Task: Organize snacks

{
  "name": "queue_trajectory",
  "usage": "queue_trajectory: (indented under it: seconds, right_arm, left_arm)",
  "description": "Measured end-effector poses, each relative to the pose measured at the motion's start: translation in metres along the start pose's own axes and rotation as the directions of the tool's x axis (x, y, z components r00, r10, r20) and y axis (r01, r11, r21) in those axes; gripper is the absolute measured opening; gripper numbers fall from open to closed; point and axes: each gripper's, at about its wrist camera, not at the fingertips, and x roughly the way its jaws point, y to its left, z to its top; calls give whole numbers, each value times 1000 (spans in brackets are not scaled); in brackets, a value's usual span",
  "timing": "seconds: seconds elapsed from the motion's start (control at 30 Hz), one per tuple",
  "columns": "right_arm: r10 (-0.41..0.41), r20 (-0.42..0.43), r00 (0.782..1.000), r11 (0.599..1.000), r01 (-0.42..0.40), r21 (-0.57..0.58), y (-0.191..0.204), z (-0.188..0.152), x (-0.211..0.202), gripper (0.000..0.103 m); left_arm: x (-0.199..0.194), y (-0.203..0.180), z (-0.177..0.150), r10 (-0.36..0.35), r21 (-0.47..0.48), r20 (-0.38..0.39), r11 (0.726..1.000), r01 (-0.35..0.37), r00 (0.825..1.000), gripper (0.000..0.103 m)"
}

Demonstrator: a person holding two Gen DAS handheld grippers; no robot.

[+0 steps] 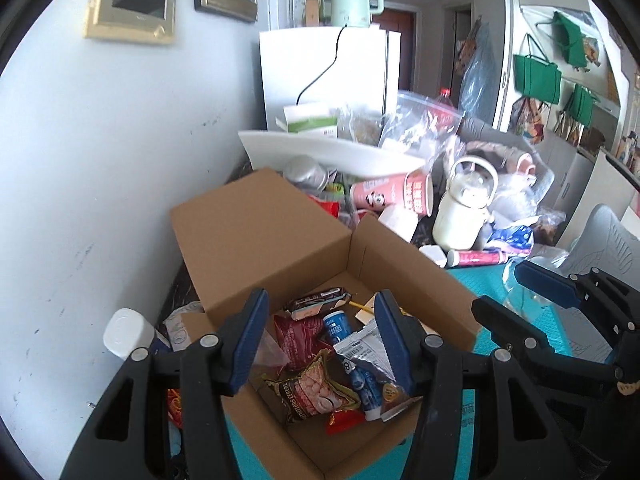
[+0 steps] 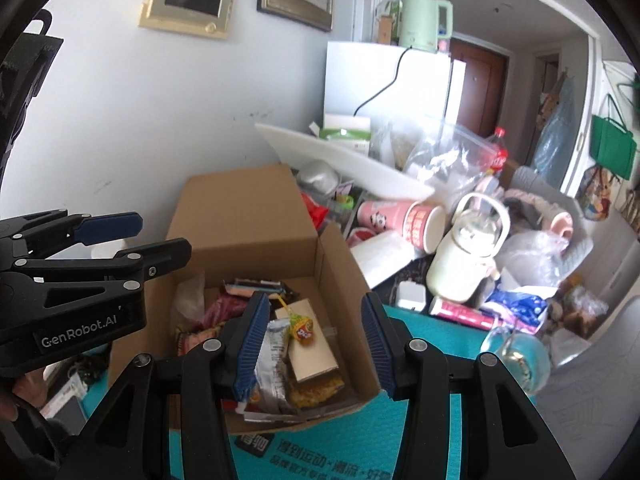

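An open brown cardboard box (image 1: pixel 256 236) stands on a teal mat (image 1: pixel 484 284) and holds several snacks: a cereal pack (image 1: pixel 316 394), a red bag (image 1: pixel 298 334), a blue tube (image 1: pixel 352 360) and a silver wrapper (image 1: pixel 366 350). My left gripper (image 1: pixel 322 342) is open and empty above the box. My right gripper (image 2: pixel 316 344) is open and empty above the same box (image 2: pixel 240 216), over a tan pack (image 2: pixel 312 348), a lollipop (image 2: pixel 302 330) and a silver pack (image 2: pixel 272 364). The right gripper also shows at the right of the left wrist view (image 1: pixel 520 292), and the left gripper at the left of the right wrist view (image 2: pixel 152 236).
Behind the box lies a clutter pile: pink paper cups (image 1: pixel 394 196), a white kettle-like jug (image 1: pixel 464 208), a white tray (image 1: pixel 332 152), plastic bags (image 1: pixel 420 120), a pink tube (image 1: pixel 478 258). A white wall (image 1: pixel 100 160) is at left, a white fridge (image 1: pixel 324 72) behind. A glass (image 2: pixel 516 354) sits on the mat.
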Motion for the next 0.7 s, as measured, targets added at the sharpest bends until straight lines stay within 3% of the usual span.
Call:
queue_trajectory:
  seconds: [0.2, 0.33, 0.4, 0.43, 0.47, 0.63, 0.7]
  right_arm:
    - [-19, 67, 998, 1000, 19, 0, 5, -1, -45, 48]
    - [-29, 106, 994, 1000, 29, 3, 9, -6, -75, 56]
    - [-34, 124, 992, 999, 34, 5, 12, -10, -89, 59]
    - [-34, 130, 991, 999, 34, 5, 12, -13, -94, 61]
    - [-35, 134, 990, 999, 34, 7, 14, -15, -99, 66]
    - [-66, 140, 988, 998, 64, 19, 20, -33, -121, 72]
    - [-87, 150, 985, 996, 83, 34, 23, -41, -130, 81]
  left_arm:
    - [-47, -3, -6, -16, 3, 79, 1000, 16, 997, 54]
    - [-74, -5, -15, -36, 14, 121, 999, 34, 992, 55]
    - [-88, -5, -22, -52, 18, 150, 999, 50, 987, 69]
    - [-95, -6, -25, -53, 21, 170, 999, 50, 984, 82]
    - [-101, -7, -29, -49, 26, 192, 999, 44, 980, 87]
    - [-127, -8, -51, -60, 48, 226, 998, 51, 972, 87]
    - [-133, -8, -59, -69, 48, 227, 997, 60, 972, 87]
